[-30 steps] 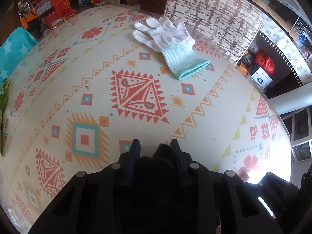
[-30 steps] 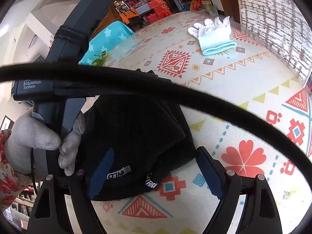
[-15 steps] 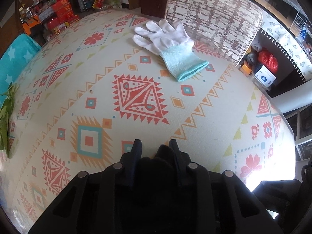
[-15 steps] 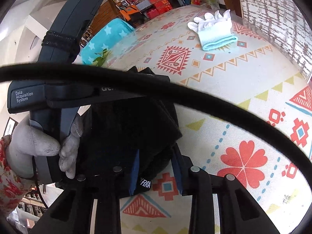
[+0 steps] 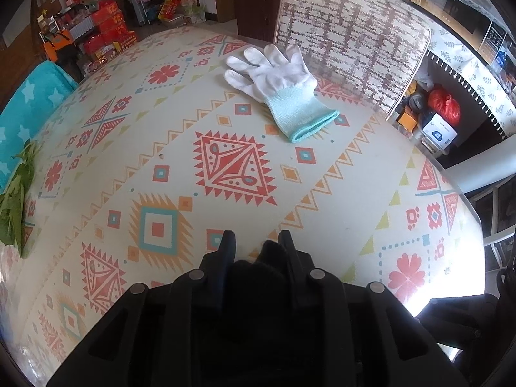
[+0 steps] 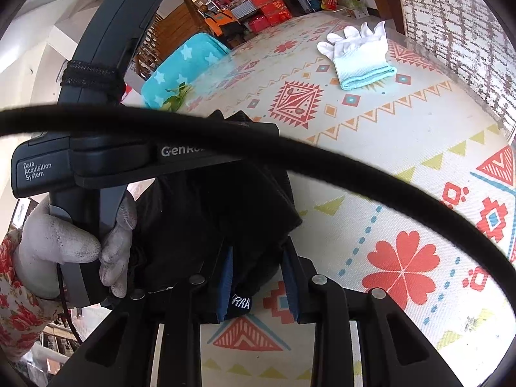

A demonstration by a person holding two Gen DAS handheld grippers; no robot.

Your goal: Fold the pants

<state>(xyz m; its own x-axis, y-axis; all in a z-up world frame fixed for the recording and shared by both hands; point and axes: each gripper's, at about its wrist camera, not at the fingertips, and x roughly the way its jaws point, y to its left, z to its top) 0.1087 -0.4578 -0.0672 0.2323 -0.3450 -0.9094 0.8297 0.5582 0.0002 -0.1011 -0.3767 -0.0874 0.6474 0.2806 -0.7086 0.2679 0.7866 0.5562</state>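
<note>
Pinching one pair of black pants (image 6: 219,219) from both ends, two grippers work at the near edge of the patterned table (image 5: 338,193): the left gripper (image 5: 257,242) clamps a dark fold, the right gripper (image 6: 258,277) is closing on bunched cloth. One white glove (image 5: 277,77) lies near the far edge; between, the cloth is bare.

Your left gripper (image 5: 256,242) sat at the near edge of the table (image 5: 371,174), with a fold of the pants (image 6: 209,213) between its fingers. A glove (image 5: 280,87) lay well beyond, near the far edge, before a chair (image 5: 351,32). Leaves (image 5: 16,200) lay at the table's left edge.
</note>
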